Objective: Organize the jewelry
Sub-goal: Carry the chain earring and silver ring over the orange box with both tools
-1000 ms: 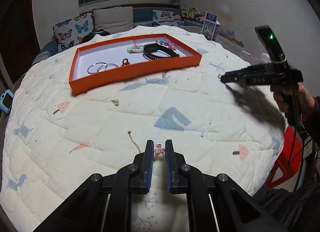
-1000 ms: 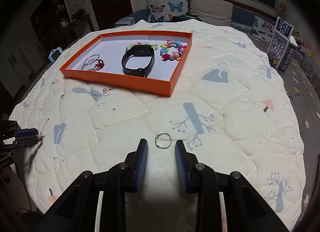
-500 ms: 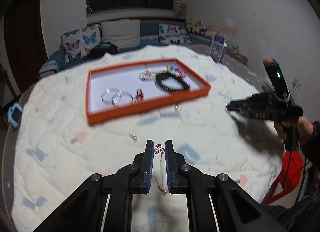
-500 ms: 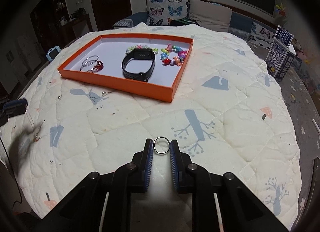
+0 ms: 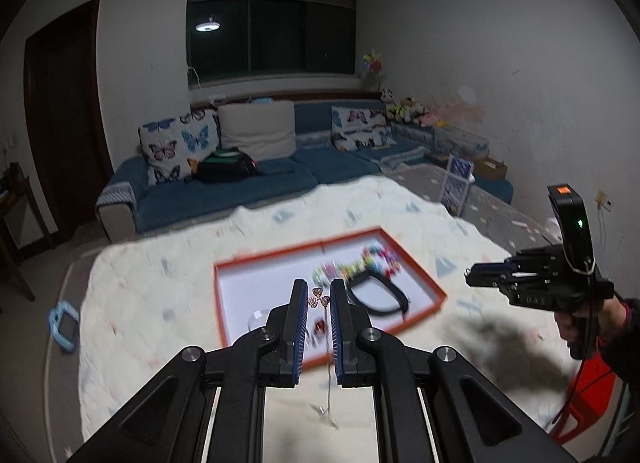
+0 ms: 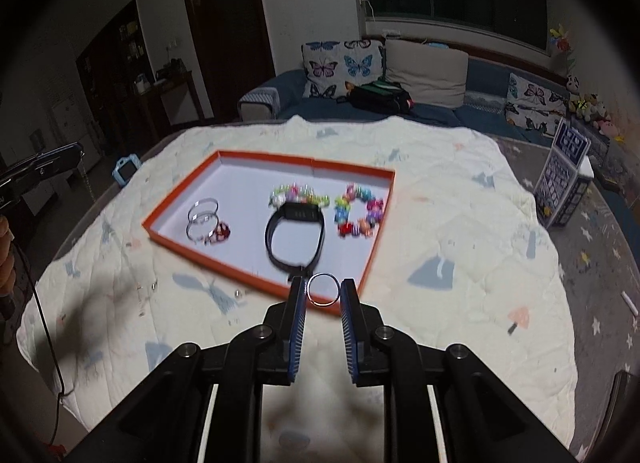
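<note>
My left gripper (image 5: 319, 300) is shut on a small clover-pendant necklace (image 5: 319, 298) whose thin chain (image 5: 329, 379) hangs down between the fingers, lifted above the quilt. My right gripper (image 6: 323, 290) is shut on a silver ring (image 6: 323, 290), held above the quilt near the front edge of the orange tray (image 6: 248, 277). The tray (image 5: 434, 295) holds a black wristband (image 6: 295, 237), two bead bracelets (image 6: 360, 213), silver bangles (image 6: 202, 219) and a small red piece (image 6: 221, 232).
The tray lies on a round table under a cream quilt (image 6: 460, 263). Small loose earrings (image 6: 237, 294) lie on the quilt left of the tray. A blue sofa (image 5: 248, 179) stands behind; a blue-framed toy (image 5: 64, 323) lies at the left.
Both grippers have lifted off the quilt with their pieces and moved toward the tray. The necklace chain now hangs free; the ring is raised at the tray's front edge.
</note>
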`<state>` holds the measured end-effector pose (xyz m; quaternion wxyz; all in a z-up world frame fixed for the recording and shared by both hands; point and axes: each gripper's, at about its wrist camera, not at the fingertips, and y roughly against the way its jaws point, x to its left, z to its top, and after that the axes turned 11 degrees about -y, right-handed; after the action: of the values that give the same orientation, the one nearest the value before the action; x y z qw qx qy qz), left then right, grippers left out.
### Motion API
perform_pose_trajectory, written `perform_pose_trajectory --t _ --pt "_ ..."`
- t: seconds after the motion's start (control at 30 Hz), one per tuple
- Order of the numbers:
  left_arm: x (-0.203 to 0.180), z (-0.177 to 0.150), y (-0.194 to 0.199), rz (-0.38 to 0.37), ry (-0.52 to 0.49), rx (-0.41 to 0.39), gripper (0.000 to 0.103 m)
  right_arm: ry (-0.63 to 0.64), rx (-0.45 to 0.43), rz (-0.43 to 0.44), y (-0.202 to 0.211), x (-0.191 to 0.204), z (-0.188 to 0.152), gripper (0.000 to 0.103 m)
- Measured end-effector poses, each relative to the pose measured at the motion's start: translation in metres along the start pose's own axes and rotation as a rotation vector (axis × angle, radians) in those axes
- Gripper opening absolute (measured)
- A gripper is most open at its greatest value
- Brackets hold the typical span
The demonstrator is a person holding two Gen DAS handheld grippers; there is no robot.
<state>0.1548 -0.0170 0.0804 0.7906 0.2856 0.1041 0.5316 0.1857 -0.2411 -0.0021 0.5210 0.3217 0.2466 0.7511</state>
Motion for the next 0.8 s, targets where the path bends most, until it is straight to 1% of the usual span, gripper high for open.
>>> perform_pose_trajectory --t 0.23,0.43,0.6,0.8 --pt "0.029 0.04 -0.012 0.049 -0.014 -0.032 0.011 0.002 -0.027 0.008 -0.014 0.003 0.024 0.02" --pt "0.051 0.062 -0.033 0.081 -0.028 -0.023 0.011 0.014 0.009 -0.013 -0.038 0.006 0.024 0.02" --pt "0.065 0.066 -0.053 0.102 -0.033 -0.003 0.011 0.015 0.054 -0.023 -0.054 0.006 0.016 0.02" --pt "0.075 0.055 -0.074 0.105 -0.017 0.036 0.011 0.008 0.073 -0.038 -0.061 0.004 0.014 0.02"
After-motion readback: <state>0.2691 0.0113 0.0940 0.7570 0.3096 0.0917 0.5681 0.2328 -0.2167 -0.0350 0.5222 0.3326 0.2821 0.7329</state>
